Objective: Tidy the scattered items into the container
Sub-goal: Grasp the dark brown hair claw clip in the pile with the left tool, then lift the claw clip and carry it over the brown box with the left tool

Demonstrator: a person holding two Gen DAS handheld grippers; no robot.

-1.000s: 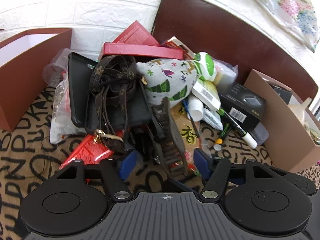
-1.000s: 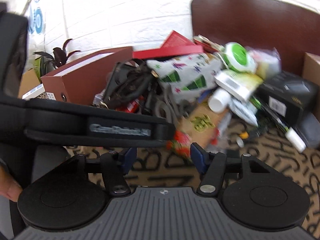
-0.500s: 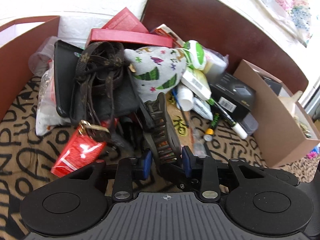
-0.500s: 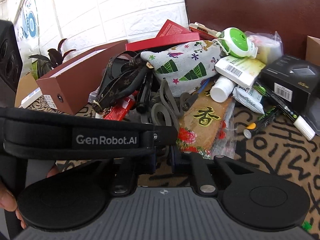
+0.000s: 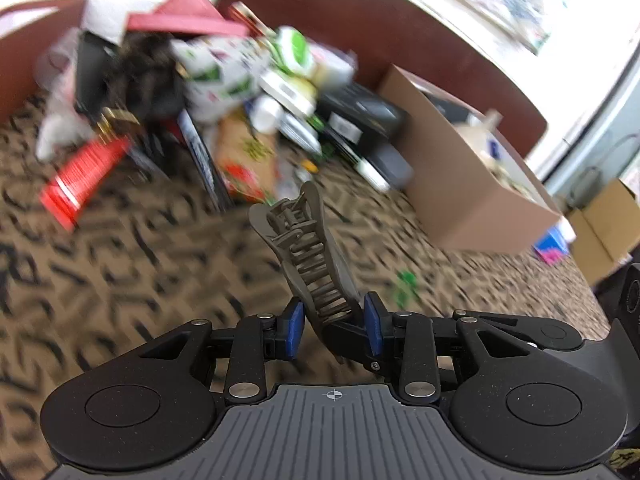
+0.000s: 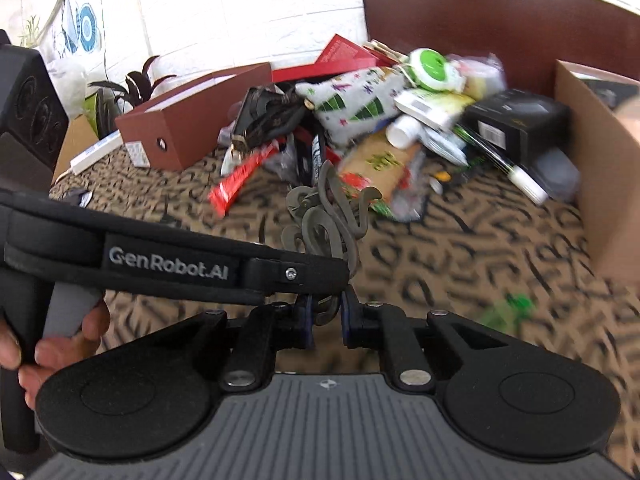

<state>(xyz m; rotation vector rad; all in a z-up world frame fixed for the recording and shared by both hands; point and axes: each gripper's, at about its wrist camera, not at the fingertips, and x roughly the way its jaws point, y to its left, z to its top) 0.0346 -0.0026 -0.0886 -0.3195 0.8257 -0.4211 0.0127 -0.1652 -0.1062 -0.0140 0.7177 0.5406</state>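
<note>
Grey hair clip (image 5: pixel 310 256) now lifted clear of pile (image 5: pixel 224 80), above patterned counter (image 5: pixel 120 264). Left tool (image 5: pixel 334 330) just closed, pinching clip base; right tool (image 6: pixel 325 322) clamps its handle end. Next: cardboard box (image 5: pixel 460 184), right side.

The left gripper (image 5: pixel 334 330) clamped a grey hair claw (image 5: pixel 310 256) above the patterned cloth (image 5: pixel 120 264); a cardboard box (image 5: pixel 460 184) stood far right.
</note>
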